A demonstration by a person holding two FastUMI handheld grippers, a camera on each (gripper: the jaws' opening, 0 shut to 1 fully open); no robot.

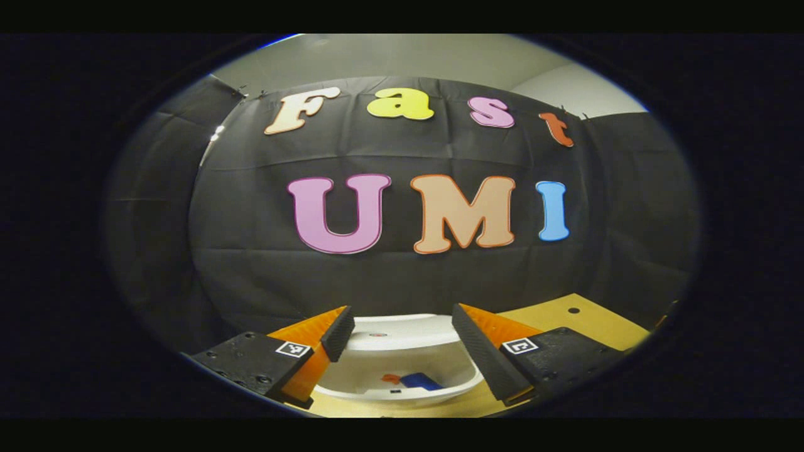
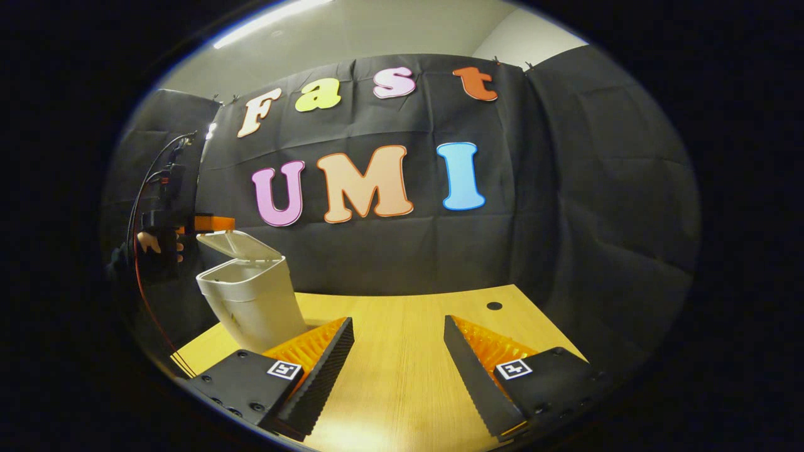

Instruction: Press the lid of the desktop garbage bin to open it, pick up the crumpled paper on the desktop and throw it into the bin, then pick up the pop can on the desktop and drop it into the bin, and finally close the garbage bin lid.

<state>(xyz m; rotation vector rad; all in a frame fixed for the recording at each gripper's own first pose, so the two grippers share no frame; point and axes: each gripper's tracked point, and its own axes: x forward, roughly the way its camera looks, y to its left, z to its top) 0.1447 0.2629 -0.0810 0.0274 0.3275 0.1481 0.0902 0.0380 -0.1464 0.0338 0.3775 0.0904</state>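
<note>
The white desktop bin point(image 1: 402, 395) stands right below my left gripper point(image 1: 400, 317), its lid point(image 1: 389, 333) swung up at the back. A blue and orange object, seemingly the pop can point(image 1: 419, 380), lies at the bottom of the bin. The left gripper is open with nothing between its fingers. In the right gripper view the bin point(image 2: 254, 301) stands at the left of the table with its lid point(image 2: 242, 245) raised. The left gripper point(image 2: 210, 223) hovers just above that lid, held by a hand point(image 2: 154, 242). My right gripper point(image 2: 399, 323) is open and empty over bare tabletop.
The wooden table point(image 2: 402, 364) stretches ahead of the right gripper, with a small dark hole point(image 2: 494, 306) near its far right corner. Black cloth walls close the booth behind and to the sides. Cables hang from the left gripper's body point(image 2: 164, 182).
</note>
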